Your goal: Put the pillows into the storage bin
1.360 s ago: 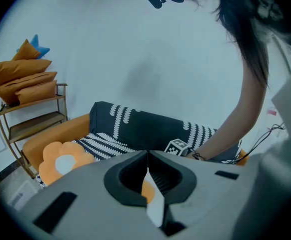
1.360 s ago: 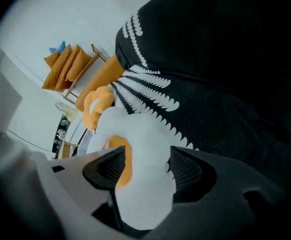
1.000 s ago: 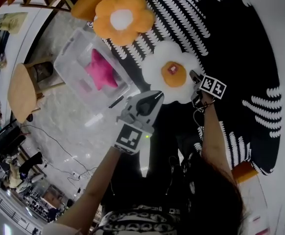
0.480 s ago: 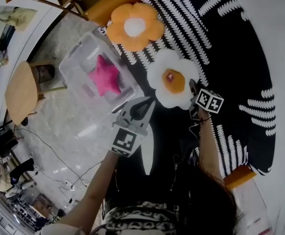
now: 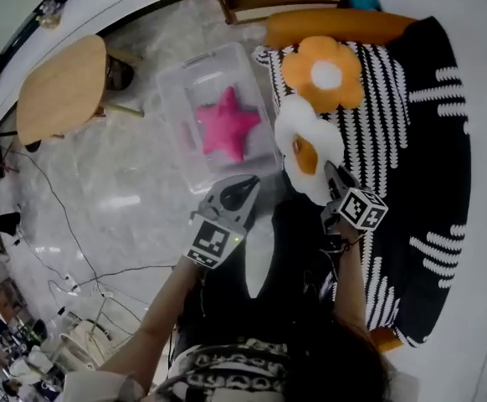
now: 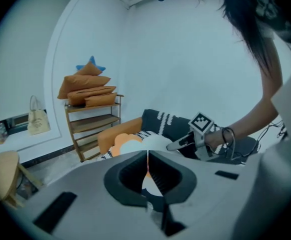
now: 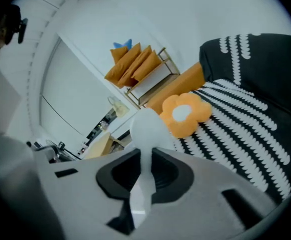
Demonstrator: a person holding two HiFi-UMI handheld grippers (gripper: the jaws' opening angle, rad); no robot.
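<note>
**Marble floor, bin beside a striped couch: white pillow pinched for the move**

Marble floor fills the left of the head view. A clear bin stands on it at upper centre, just beside a black-and-white striped couch on the right. A pink star pillow already lies in the bin. An orange pillow rests on the couch at the top, with a white pillow just below it.

We judge the white pillow is taken by its near petal because that edge is thin enough for the jaws. Our right gripper is closing, nearly together, with a fold of the white pillow between its pads. Our left gripper, at centre frame, has its jaws pressed together on nothing, probably waiting.
</note>
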